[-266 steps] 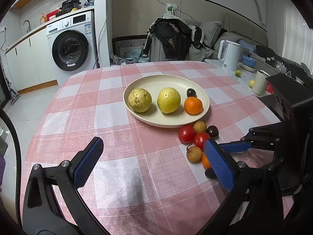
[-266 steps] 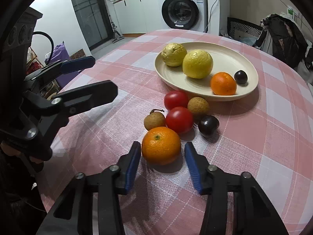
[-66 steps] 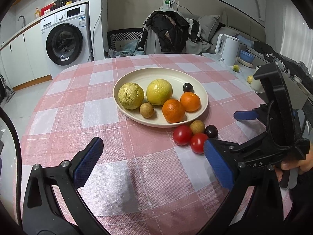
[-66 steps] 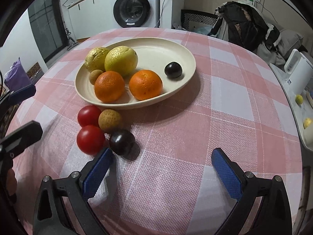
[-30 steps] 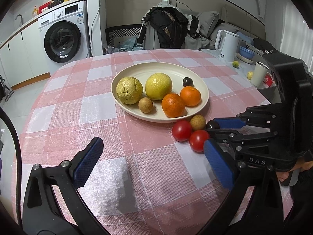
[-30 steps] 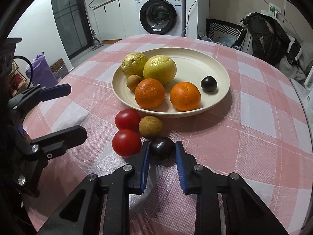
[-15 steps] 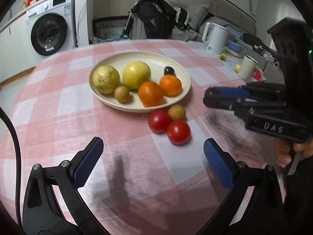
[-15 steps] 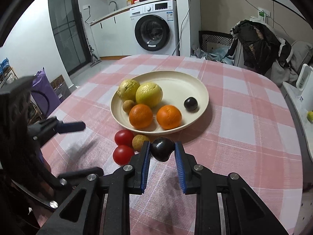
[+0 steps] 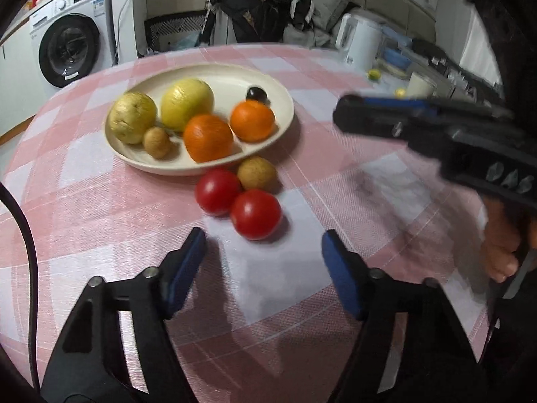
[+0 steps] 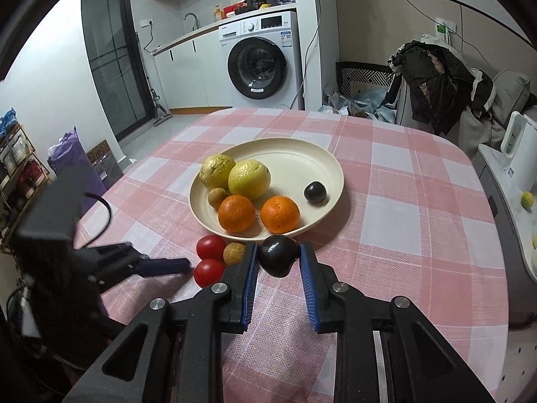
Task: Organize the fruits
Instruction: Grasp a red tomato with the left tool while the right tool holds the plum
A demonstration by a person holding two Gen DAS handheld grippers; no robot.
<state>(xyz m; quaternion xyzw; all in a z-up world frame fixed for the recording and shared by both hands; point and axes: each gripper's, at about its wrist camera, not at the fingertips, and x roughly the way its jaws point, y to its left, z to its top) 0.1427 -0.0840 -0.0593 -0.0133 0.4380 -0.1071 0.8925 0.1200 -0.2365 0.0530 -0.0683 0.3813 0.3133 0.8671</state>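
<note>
A cream plate (image 10: 303,158) holds two yellow-green fruits, two oranges (image 10: 236,213), a small brown fruit and a dark plum (image 10: 314,192). My right gripper (image 10: 278,262) is shut on a second dark plum (image 10: 278,256), held in the air just short of the plate's near rim. On the checked cloth beside the plate lie two tomatoes (image 9: 255,214) and a brown fruit (image 9: 257,174). My left gripper (image 9: 263,258) is open, low over the cloth, with the nearer tomato just ahead of its fingers. The right gripper's body (image 9: 436,127) crosses the left wrist view at the right.
A white kettle (image 9: 358,44) and cups stand on a side surface off the table's far right edge. A chair piled with dark clothes (image 10: 436,80) stands behind the table, and a washing machine (image 10: 261,63) stands at the back. A hand (image 9: 500,252) grips the right tool.
My right gripper closed on the dark plum, lifted it off the cloth and now holds it higher. My left gripper has moved in towards the tomatoes and its fingers have come closer together.
</note>
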